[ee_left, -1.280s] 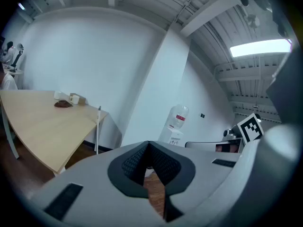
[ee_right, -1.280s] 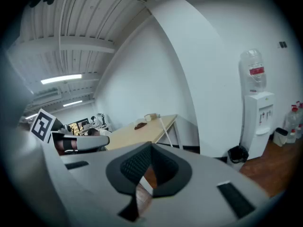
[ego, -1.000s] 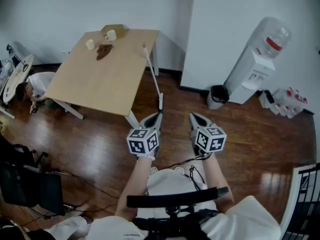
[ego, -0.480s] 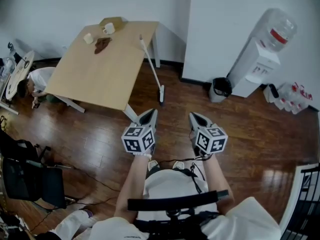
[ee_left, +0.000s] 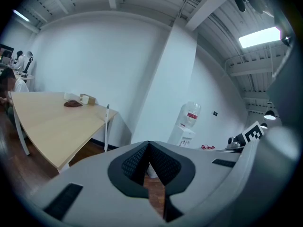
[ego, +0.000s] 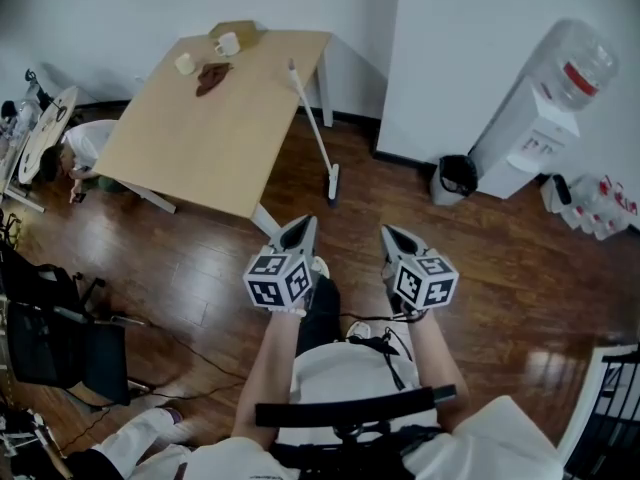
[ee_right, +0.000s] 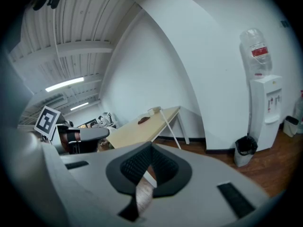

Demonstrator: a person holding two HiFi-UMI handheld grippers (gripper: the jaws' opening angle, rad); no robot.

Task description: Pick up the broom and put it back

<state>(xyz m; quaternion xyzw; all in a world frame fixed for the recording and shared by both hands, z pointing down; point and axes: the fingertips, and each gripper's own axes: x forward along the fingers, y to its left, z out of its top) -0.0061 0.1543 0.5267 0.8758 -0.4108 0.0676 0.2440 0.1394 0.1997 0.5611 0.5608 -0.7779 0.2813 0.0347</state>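
The broom, a thin white pole with a small dark head on the floor, leans against the right edge of the wooden table. In the head view my left gripper and right gripper are held side by side, short of the broom's head and apart from it. Both are shut with nothing between the pads. The left gripper view has the left gripper and the broom's handle beside the table corner. Beyond the right gripper the broom slants from the table to the floor.
Two white cups and a brown object lie on the table's far end. A water dispenser and a black bin stand by the right wall. A person crouches left of the table. A black chair stands at the near left.
Both grippers have sunk a little, still shut. A dark trouser leg and a shoe have come into view under the left gripper. The broom has not moved.
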